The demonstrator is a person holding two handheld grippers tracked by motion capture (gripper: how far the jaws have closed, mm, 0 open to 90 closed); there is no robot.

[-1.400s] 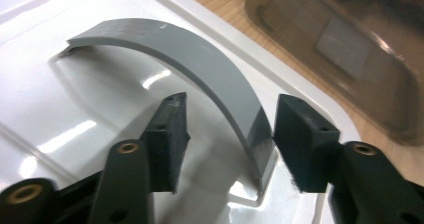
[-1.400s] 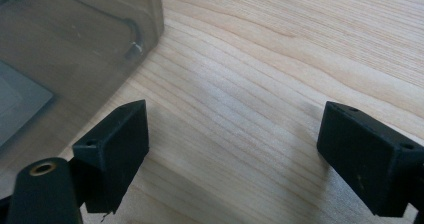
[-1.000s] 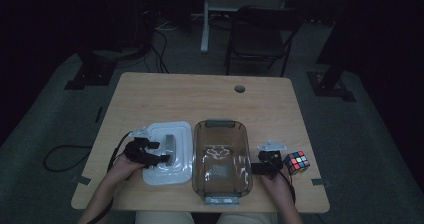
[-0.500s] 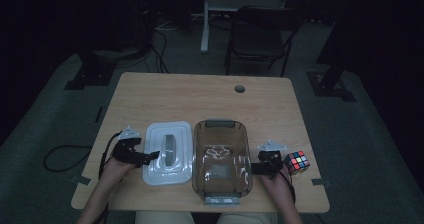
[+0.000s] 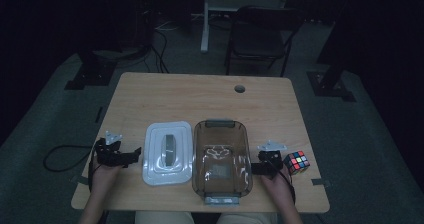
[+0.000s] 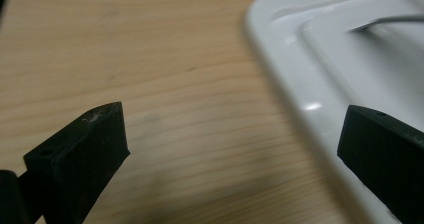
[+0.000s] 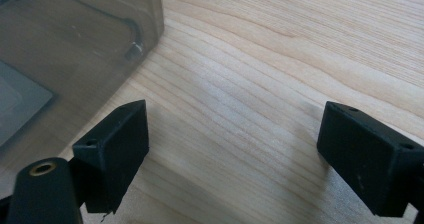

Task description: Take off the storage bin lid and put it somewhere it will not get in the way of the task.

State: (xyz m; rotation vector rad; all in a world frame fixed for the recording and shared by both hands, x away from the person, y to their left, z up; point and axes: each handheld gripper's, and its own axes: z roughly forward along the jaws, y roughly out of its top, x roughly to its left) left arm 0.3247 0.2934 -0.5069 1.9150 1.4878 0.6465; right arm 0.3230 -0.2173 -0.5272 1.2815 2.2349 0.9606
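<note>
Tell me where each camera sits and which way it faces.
High view: above the person's side, facing forward and down on the wooden table; both forearms show.
Left gripper view: on the left gripper, along its open jaws toward the white plastic lid.
Right gripper view: on the right gripper, beside the clear brown container.
Shared: lid, container.

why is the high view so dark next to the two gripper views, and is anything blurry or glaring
High view: dim overall, room behind near black, table the brightest part, cube colours still readable. Left gripper view: bright, a small glare spot on the white lid, near jaws soft. Right gripper view: well lit, wood grain sharp, soft jaw shadows on the table, the tinted box hazy.
</note>
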